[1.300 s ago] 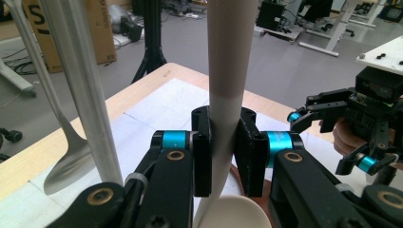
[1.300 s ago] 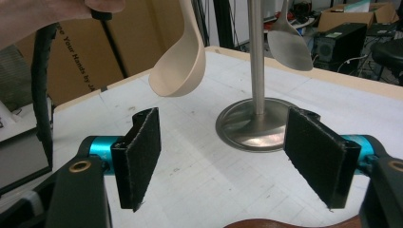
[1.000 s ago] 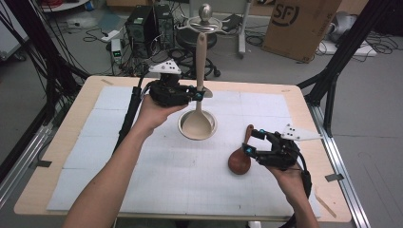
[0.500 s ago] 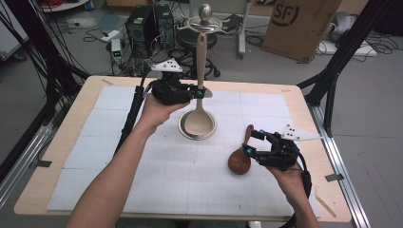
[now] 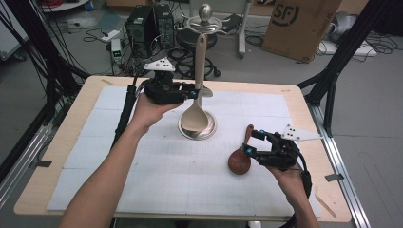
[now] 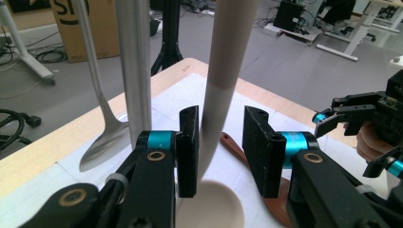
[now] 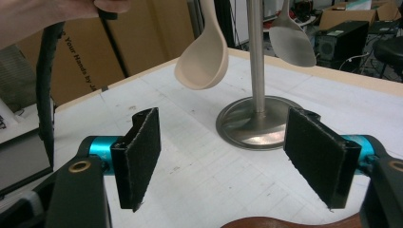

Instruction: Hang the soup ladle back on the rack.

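Presently, left gripper (image 6: 220, 152), jaws just eased apart around the handle of the beige ladle (image 5: 195, 115) hanging on the steel stand (image 5: 197, 132): light, stiff, smooth; grip mid-handle; right gripper (image 7: 242, 156) open, empty, above the brown spoon (image 5: 240, 157).

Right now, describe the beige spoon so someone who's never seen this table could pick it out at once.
Find the metal stand with its round base in the middle of the white-matted table. The beige spoon hangs upright beside its pole, bowl down just above the base, its handle between the left gripper's jaws. Unlike the silver spoon hanging there and the dark brown spoon lying flat, it's pale matte beige.
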{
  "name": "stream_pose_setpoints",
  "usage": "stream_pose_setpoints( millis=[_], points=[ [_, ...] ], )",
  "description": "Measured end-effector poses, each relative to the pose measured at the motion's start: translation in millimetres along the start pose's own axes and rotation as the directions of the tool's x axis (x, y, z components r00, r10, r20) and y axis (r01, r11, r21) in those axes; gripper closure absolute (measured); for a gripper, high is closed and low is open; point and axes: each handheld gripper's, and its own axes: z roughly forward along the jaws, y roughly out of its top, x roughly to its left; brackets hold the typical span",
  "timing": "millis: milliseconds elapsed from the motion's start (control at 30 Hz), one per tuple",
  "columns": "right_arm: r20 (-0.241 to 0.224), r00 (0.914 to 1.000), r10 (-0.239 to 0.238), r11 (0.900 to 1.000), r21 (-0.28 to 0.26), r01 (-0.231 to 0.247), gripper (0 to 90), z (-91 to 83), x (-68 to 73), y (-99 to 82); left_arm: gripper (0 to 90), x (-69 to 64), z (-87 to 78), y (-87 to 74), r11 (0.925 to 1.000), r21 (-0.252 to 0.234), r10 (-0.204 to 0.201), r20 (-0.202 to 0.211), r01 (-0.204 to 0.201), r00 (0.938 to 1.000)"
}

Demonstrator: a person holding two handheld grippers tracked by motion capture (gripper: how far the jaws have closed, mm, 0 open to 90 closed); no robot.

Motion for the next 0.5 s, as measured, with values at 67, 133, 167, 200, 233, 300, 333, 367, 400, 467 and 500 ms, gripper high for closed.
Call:
stream_pose_setpoints(
  millis=[67, 133, 167, 200, 233, 300, 333, 367, 400, 467, 500],
  points=[
    [0.0, 1.0, 0.003, 1.0, 0.003, -0.003, 27.7, 0.1, 0.3, -0.4, 67.6, -0.3, -3.5, 0.9, 1.0, -0.004, 0.001, -0.003, -0.001, 1.0],
    [0.002, 1.0, 0.0, 1.0, 0.003, 0.0, 27.7, 0.8, 0.0, -0.9, 68.1, -0.9, -6.6, 1.9, 1.0, -0.007, 0.005, -0.009, -0.005, 0.9999],
    [0.0, 1.0, 0.007, 1.0, 0.006, -0.007, 27.7, 1.0, 0.5, -1.1, 68.6, -1.6, -7.9, 2.4, 0.9999, -0.008, 0.007, -0.014, -0.007, 0.9999],
    [0.001, 1.0, 0.003, 1.0, 0.006, -0.003, 27.7, 1.5, 0.3, -1.3, 69.3, -2.1, -9.1, 2.9, 0.9999, -0.01, 0.011, -0.015, -0.011, 0.9998],
    [0.0, 1.0, 0.006, 0.9999, 0.01, -0.006, 27.7, 1.8, 0.7, -1.5, 70.1, -2.9, -10.5, 3.5, 0.9999, -0.011, 0.012, -0.017, -0.012, 0.9998],
    [0.0, 1.0, 0.006, 0.9999, 0.01, -0.006, 27.8, 2.3, 0.6, -1.8, 71.9, -4.3, -13.7, 5.2, 0.9997, -0.016, 0.017, -0.017, -0.017, 0.9997],
    [0.001, 1.0, 0.005, 0.9999, 0.009, -0.005, 27.8, 2.4, 0.5, -1.8, 73.5, -4.6, -15.5, 6.3, 0.9995, -0.017, 0.025, -0.014, -0.025, 0.9996],
    [0.002, 1.0, 0.004, 0.9999, 0.01, -0.004, 27.7, 2.4, 0.4, -1.9, 74.7, -5.6, -17.2, 7.7, 0.9995, -0.021, 0.023, -0.012, -0.023, 0.9997],
    [0.002, 1.0, 0.004, 0.9999, 0.011, -0.004, 27.7, 2.5, 0.2, -2.0, 75.8, -6.6, -18.9, 9.1, 0.9994, -0.028, 0.02, -0.009, -0.02, 0.9998],
    [0.003, 1.0, 0.005, 0.9999, 0.013, -0.005, 27.8, 2.3, 0.1, -2.2, 79.4, -7.5, -22.7, 11.8, 0.9989, -0.04, 0.025, 0.002, -0.024, 0.9997],
    [0.004, 1.0, 0.005, 0.9999, 0.011, -0.005, 27.7, 2.3, -0.2, -2.2, 81.0, -7.7, -24.4, 13.2, 0.999, -0.038, 0.024, 0.005, -0.024, 0.9997]
  ],
)
